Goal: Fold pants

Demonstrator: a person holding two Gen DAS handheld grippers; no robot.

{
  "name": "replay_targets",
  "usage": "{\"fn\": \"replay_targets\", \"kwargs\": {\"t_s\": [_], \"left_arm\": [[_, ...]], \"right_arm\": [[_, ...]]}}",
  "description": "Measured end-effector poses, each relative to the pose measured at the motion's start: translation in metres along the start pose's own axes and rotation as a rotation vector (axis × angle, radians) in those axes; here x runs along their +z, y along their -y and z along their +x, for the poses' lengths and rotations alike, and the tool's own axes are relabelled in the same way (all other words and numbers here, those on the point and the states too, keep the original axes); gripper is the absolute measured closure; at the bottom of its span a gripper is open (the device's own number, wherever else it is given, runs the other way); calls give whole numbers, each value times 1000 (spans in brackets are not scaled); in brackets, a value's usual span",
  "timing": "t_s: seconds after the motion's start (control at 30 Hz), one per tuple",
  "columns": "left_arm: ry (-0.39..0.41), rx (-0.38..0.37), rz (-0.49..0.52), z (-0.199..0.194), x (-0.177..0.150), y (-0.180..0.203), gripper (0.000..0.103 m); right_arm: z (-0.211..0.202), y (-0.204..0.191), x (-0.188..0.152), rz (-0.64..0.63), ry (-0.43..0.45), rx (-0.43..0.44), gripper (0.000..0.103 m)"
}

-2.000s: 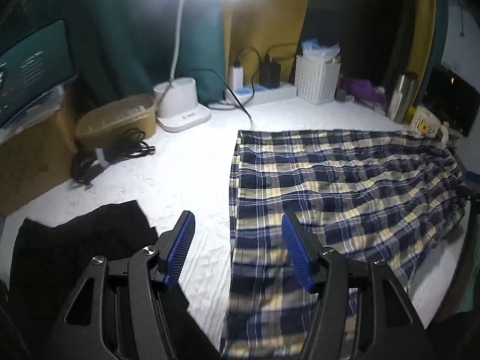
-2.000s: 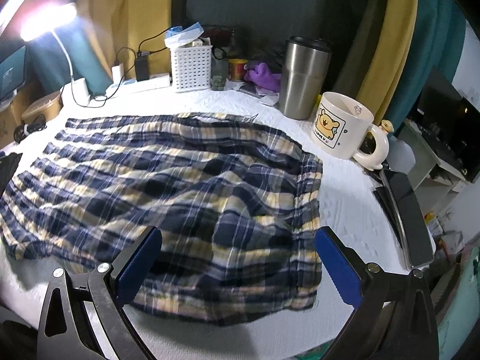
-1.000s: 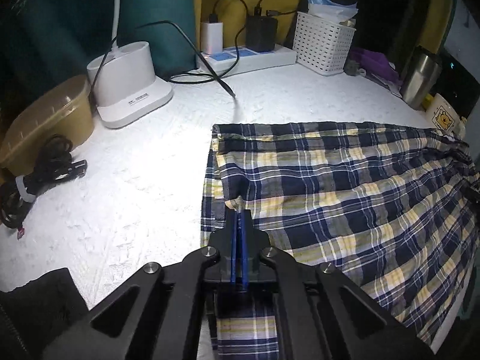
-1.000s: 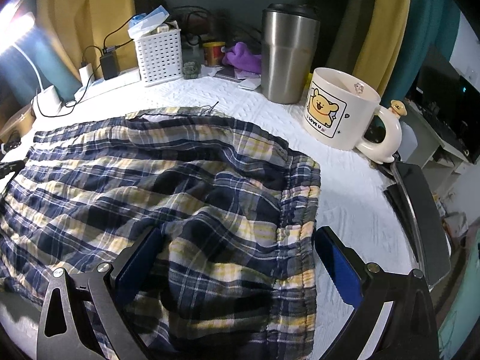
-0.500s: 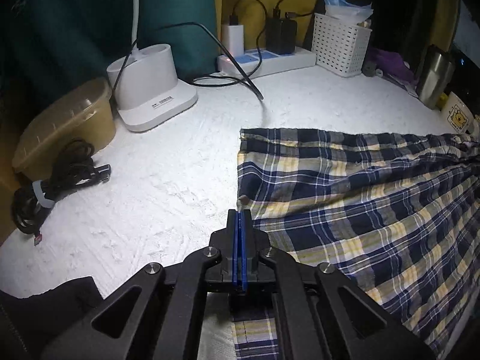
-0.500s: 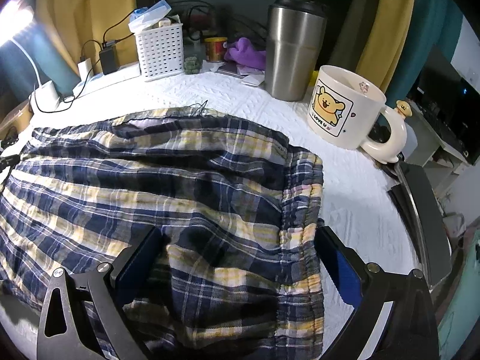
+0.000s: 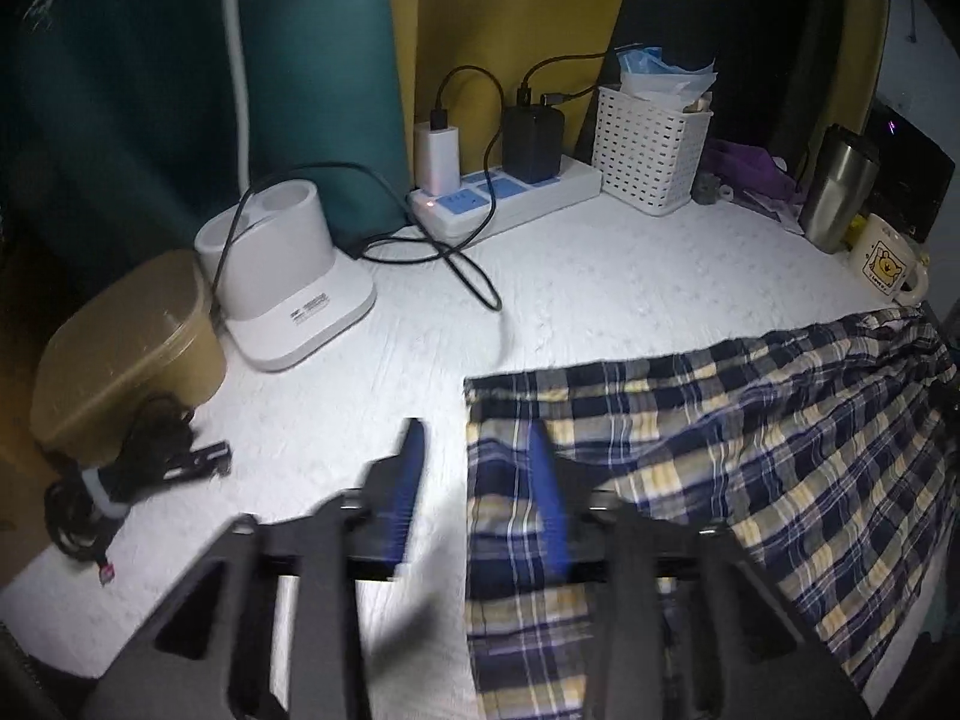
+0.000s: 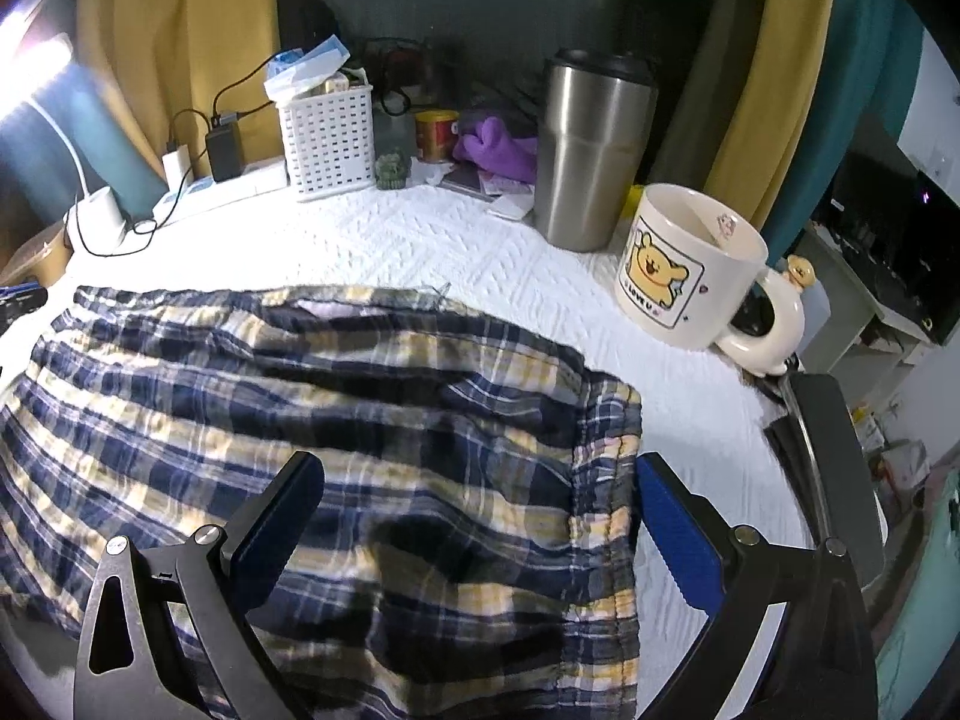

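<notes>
- The left gripper (image 7: 474,480) had just been opening; its jaws stood apart with nothing pinched, the hem edge of the plaid pants (image 7: 750,468) just inside its right pad.
- Pants ran lengthwise toward three o'clock.
- The right gripper (image 8: 480,534) gaped wide over the waistband (image 8: 600,468), at its one o'clock.

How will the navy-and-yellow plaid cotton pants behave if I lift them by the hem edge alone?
The navy-and-yellow plaid cotton pants will probably droop and trail, since the thin cloth lies rumpled in soft ridges. The gathered waistband looks thicker, so that end may drag. On the textured white table cover the fabric would likely bunch rather than slide.
</notes>
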State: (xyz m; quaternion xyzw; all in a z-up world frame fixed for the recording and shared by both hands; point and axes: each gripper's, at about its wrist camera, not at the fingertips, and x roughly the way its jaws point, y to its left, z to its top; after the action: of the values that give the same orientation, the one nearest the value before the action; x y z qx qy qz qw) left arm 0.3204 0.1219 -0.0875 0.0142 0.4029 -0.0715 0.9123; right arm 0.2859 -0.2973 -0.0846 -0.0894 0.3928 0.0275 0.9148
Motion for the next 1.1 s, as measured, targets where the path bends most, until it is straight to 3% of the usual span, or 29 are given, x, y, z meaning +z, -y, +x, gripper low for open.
{"fn": "replay_targets", "kwargs": {"t_s": [0.17, 0.37, 0.63, 0.73, 0.77, 1.1], "left_arm": [[-27, -39, -4, 13, 6, 2, 65], [-23, -39, 11, 19, 10, 7, 65], [-84, -34, 35, 50, 8, 7, 65], [-85, -25, 59, 53, 6, 11, 93], [-88, -9, 65, 56, 6, 11, 98], [-39, 60, 30, 63, 7, -8, 100]], "right_arm": [[7, 0, 7, 1, -10, -2, 1], [16, 2, 18, 47, -35, 37, 1], [6, -1, 33, 61, -28, 66, 2], [6, -9, 37, 43, -27, 84, 7], [10, -11, 37, 36, -37, 84, 7], [66, 6, 24, 87, -149, 23, 8]]}}
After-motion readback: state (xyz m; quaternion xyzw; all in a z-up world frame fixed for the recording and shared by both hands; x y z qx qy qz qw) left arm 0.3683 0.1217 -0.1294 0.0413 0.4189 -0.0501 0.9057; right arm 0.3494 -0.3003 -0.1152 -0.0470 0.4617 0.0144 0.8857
